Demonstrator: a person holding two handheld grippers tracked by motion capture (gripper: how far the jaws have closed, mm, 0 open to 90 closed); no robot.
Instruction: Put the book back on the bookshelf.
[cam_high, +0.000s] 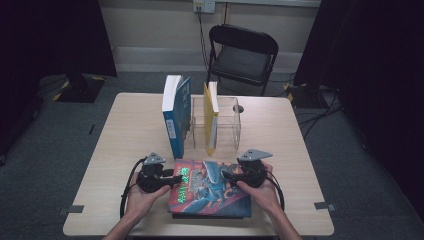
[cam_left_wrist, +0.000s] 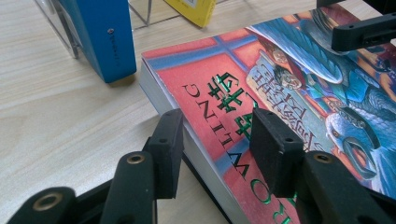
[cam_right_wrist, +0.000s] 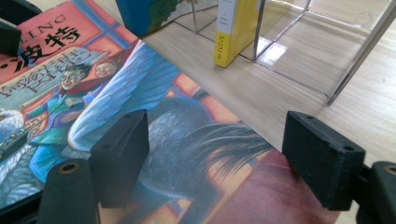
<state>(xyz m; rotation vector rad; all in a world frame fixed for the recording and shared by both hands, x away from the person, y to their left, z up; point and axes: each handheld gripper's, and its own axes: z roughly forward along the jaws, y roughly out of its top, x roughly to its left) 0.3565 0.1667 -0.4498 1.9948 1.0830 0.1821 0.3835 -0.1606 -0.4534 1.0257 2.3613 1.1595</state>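
Tongs straddle the flat red-and-blue illustrated paperback book (cam_high: 210, 188): left tongs (cam_left_wrist: 215, 140) spread astride its spine edge, right tongs (cam_right_wrist: 224, 156) spread wide above the cover. Pickup stage, I'd say. Next they need to pinch and lift it toward the clear acrylic book rack (cam_high: 231, 120).

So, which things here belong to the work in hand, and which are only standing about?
In the job:
- red picture book, lying flat
- left tool, astride the book's edge
- right tool, open over the cover

Just there:
- blue book
- yellow book
- clear rack
- folding chair
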